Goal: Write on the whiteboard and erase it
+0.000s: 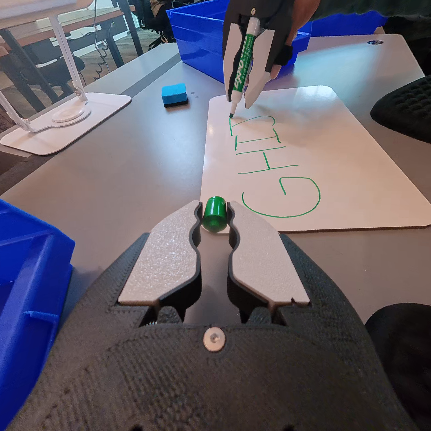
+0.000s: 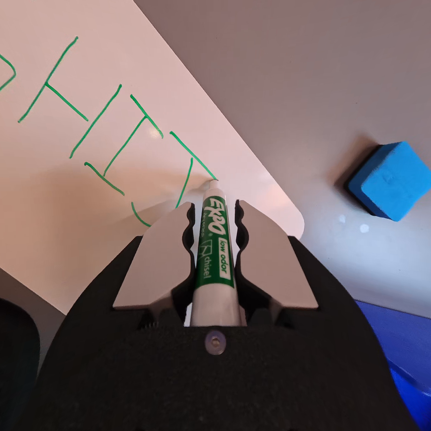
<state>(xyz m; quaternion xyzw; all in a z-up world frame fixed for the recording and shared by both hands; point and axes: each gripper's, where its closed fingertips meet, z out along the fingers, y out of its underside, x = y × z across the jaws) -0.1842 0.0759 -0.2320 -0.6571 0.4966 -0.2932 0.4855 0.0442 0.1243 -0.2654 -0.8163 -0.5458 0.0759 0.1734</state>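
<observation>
A white whiteboard [image 1: 326, 163] lies flat on the grey table, with several green letters drawn on it; it also shows in the right wrist view [image 2: 70, 210]. My right gripper [image 2: 214, 205] is shut on a green marker [image 2: 213, 245] whose tip touches the board near its far left corner. In the left wrist view the same gripper [image 1: 240, 102] holds the marker [image 1: 241, 70] upright over the board. My left gripper [image 1: 214, 205] is shut on the green marker cap [image 1: 214, 214] at the board's near corner. A blue eraser [image 1: 174, 94] [image 2: 391, 182] lies on the table beside the board.
A blue bin [image 1: 210, 42] stands behind the board and another blue bin [image 1: 28, 268] sits at the near left. A white lamp base [image 1: 65, 116] stands at the left. A black mesh object [image 1: 405, 109] lies at the right edge. The left gripper's tips are roughly 25 centimeters from the right gripper's. It is some 12 centimeters from my right tips to the blue eraser [image 1: 174, 94]. It is also in sight in the right wrist view [image 2: 378, 169].
</observation>
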